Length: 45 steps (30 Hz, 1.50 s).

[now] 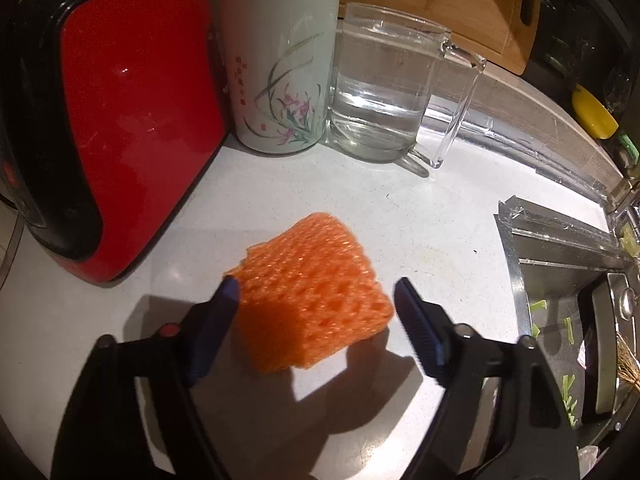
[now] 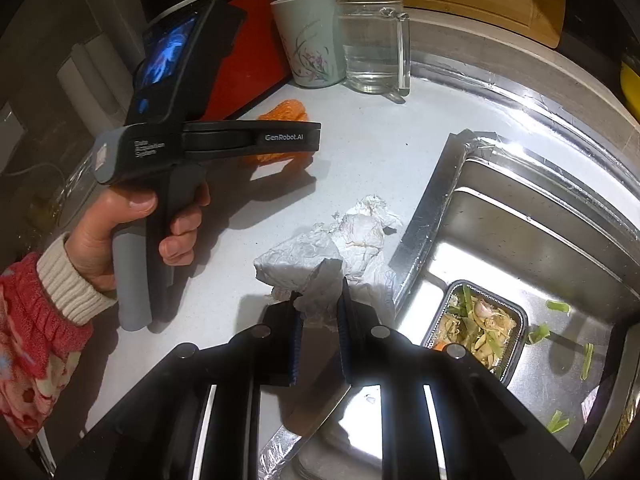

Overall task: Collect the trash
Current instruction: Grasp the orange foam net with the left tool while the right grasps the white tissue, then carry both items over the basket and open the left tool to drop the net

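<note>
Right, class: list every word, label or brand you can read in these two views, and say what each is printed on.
"GenRobot.AI": side of the left gripper.
"Data Acquisition System": rear of its body, small.
Red characters on the white cup: too small to read.
Nothing else is legible.

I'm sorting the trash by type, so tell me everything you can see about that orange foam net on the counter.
The orange foam net is a soft, squashed sleeve of diamond-mesh foam, the kind that wraps fruit. It lies flat on the white countertop, in front of the red appliance and the flowered mug. The left gripper is open around it, the left fingertip right at its edge, the right one apart from it. The gripper's shadow falls on its near part.
</note>
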Available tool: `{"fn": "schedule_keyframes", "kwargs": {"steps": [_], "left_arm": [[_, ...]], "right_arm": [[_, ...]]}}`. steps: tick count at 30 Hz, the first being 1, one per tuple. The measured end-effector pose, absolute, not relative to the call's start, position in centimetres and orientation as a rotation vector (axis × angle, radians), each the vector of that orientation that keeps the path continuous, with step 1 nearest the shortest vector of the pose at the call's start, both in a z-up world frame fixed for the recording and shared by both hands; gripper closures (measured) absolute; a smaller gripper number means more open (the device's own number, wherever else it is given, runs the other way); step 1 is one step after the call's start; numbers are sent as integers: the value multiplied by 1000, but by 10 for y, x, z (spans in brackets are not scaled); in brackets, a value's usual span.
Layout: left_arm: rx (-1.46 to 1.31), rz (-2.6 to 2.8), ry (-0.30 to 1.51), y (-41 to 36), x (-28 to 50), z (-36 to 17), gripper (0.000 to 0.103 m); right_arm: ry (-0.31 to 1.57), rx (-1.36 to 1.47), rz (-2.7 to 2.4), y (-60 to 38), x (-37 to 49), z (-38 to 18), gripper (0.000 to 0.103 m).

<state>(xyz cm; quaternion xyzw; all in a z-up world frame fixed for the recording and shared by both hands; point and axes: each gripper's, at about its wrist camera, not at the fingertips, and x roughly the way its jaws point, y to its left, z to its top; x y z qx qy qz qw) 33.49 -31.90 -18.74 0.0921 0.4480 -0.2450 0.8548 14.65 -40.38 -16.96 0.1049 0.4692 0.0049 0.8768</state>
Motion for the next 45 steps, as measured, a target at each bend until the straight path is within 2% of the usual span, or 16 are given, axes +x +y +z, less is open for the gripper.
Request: {"fn": "schedule_keyframes", "kwargs": {"steps": [1, 2, 6, 9, 11, 22, 34, 45], "left_arm": [[198, -498, 929, -320, 335, -187, 38], [199, -496, 924, -321, 335, -187, 46], [197, -508, 921, -319, 336, -183, 67], [185, -519, 921, -314, 337, -179, 78], [175, -521, 924, -309, 336, -177, 82], [174, -507, 862, -276, 283, -146, 83], [141, -434, 855, -216, 150, -107, 82], [91, -357, 914, -156, 14, -109, 82]], "right_arm": [[978, 217, 12, -403, 146, -169, 87], [978, 216, 13, -403, 146, -169, 87], [975, 219, 27, -399, 143, -167, 87], [972, 219, 36, -396, 142, -165, 87], [973, 222, 40, -393, 140, -164, 87], [940, 230, 64, -381, 115, -147, 87], [923, 193, 107, -345, 36, -124, 86], [930, 164, 182, -304, -69, -115, 86]]}}
